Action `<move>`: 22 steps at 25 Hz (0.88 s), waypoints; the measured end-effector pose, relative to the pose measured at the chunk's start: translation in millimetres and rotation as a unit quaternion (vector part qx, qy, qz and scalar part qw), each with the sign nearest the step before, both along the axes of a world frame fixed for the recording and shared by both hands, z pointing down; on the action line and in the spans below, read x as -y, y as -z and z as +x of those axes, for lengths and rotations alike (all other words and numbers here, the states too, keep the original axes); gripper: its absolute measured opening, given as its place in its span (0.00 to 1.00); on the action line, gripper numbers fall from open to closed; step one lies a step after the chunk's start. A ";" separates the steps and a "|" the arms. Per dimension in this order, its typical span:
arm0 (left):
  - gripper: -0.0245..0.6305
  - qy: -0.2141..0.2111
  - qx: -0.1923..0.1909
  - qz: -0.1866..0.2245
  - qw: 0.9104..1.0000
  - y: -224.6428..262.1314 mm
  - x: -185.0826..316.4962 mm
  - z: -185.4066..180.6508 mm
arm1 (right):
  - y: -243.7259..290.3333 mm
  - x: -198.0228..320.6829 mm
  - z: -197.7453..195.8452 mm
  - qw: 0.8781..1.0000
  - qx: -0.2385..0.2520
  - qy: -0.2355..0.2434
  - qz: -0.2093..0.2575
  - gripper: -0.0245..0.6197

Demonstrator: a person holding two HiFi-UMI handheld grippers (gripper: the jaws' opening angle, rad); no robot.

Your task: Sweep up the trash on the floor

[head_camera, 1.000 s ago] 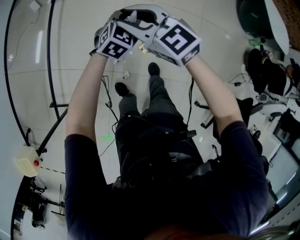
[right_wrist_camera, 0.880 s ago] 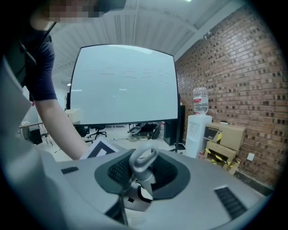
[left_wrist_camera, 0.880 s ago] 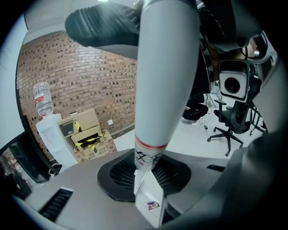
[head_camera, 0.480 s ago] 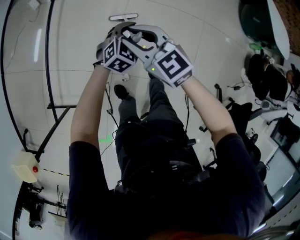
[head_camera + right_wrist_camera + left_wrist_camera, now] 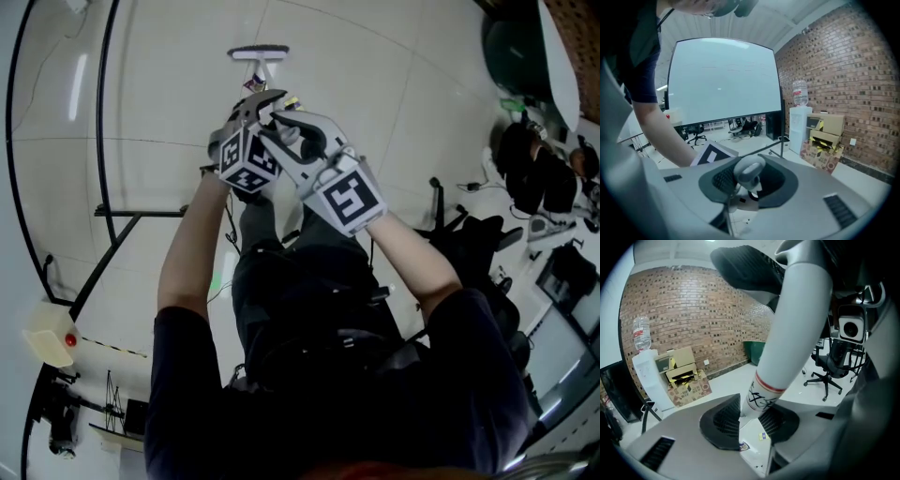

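Note:
The broom's white handle (image 5: 787, 341), with a red ring and black marks, runs up between the jaws of my left gripper (image 5: 750, 416), which is shut on it. My right gripper (image 5: 747, 180) is shut on the handle's grey rounded top end (image 5: 749, 171). In the head view both grippers are close together in front of the person's body, left gripper (image 5: 255, 105) and right gripper (image 5: 292, 122), and the broom head (image 5: 258, 53) lies on the floor beyond them. Small scraps of trash (image 5: 762, 435) lie on the white floor under the left jaws.
A dark stand with a curved rail (image 5: 103, 141) is at the left and office chairs (image 5: 469, 225) at the right. Cardboard boxes (image 5: 682, 373), a water dispenser (image 5: 644, 371) and a green bin (image 5: 754, 350) line the brick wall. A large screen (image 5: 724, 79) stands behind.
Both grippers have come down and toward the person's body with the handle in them. The broom head has come into view at the top of the head view.

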State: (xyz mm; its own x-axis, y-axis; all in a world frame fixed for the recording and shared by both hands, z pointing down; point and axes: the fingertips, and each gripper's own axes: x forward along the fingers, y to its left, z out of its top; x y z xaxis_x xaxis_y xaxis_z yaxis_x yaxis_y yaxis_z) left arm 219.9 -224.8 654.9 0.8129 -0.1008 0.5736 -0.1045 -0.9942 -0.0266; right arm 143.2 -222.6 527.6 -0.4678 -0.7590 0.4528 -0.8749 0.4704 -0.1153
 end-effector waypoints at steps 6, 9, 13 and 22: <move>0.19 -0.001 -0.004 -0.022 1.000 -0.3 -29.0 -14.7 | -1.2 -25.9 -12.1 0.999 0.005 -0.045 -0.012 0.23; 0.19 0.004 -0.005 -0.022 1.000 -2.5 -42.7 -27.3 | -3.7 -40.1 -23.9 0.998 0.015 -0.051 -0.024 0.23; 0.19 -0.001 -0.006 -0.027 1.000 -1.5 -60.7 -42.9 | -2.9 -57.1 -39.3 0.997 0.023 -0.059 -0.036 0.23; 0.19 -0.033 -0.001 -0.031 0.999 6.6 -97.5 -75.8 | 5.1 -89.5 -71.5 0.996 0.028 -0.076 -0.041 0.23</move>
State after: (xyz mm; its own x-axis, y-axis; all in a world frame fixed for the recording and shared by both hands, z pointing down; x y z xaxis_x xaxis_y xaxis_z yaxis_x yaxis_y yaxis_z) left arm 144.1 -127.4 648.3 0.8180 -0.0117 0.5751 -0.0391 -0.9986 0.0353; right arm 71.7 -133.1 522.5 -0.3760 -0.7843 0.4934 -0.9266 0.3192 -0.1989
